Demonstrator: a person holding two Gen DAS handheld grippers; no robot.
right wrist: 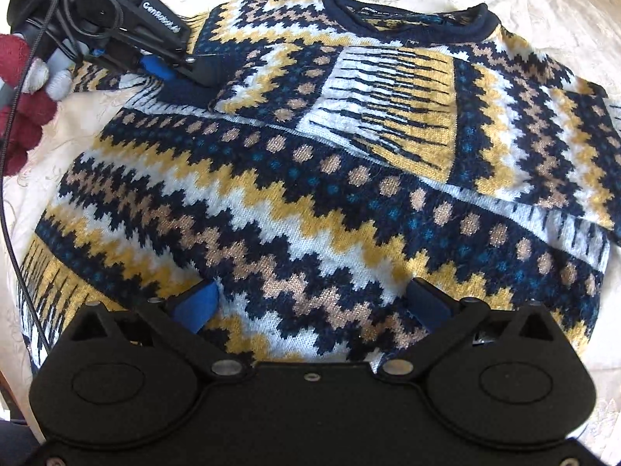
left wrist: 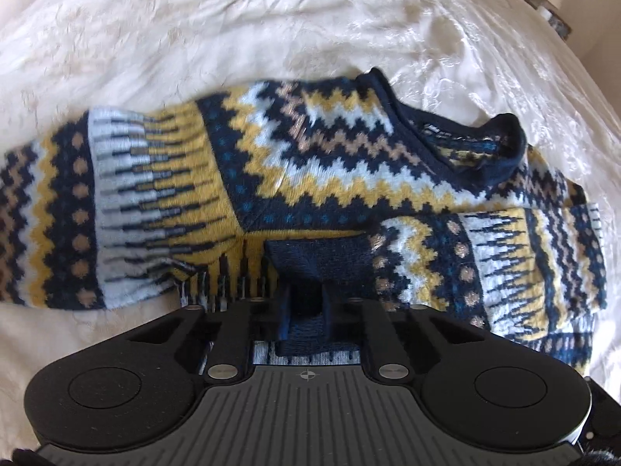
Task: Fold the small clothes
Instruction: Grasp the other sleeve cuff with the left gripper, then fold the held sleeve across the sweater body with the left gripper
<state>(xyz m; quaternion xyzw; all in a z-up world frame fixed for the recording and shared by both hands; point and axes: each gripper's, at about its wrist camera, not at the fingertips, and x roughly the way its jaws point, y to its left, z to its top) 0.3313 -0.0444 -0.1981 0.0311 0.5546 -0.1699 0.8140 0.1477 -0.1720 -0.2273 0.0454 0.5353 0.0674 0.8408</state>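
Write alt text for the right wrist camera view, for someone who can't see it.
A patterned knit sweater in navy, yellow and white lies on a cream bedspread, one sleeve folded across its chest. The right gripper hovers open over it; at top left, the left gripper pinches a navy cuff.

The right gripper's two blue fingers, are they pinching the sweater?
No: the right gripper is spread wide, its blue fingers apart over the flat patterned sweater, with no fold of it caught between them.

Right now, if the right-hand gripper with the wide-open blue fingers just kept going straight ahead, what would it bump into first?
Most likely the patterned sweater lying on the white bedspread: the right gripper points down at its zigzag body, nothing between.
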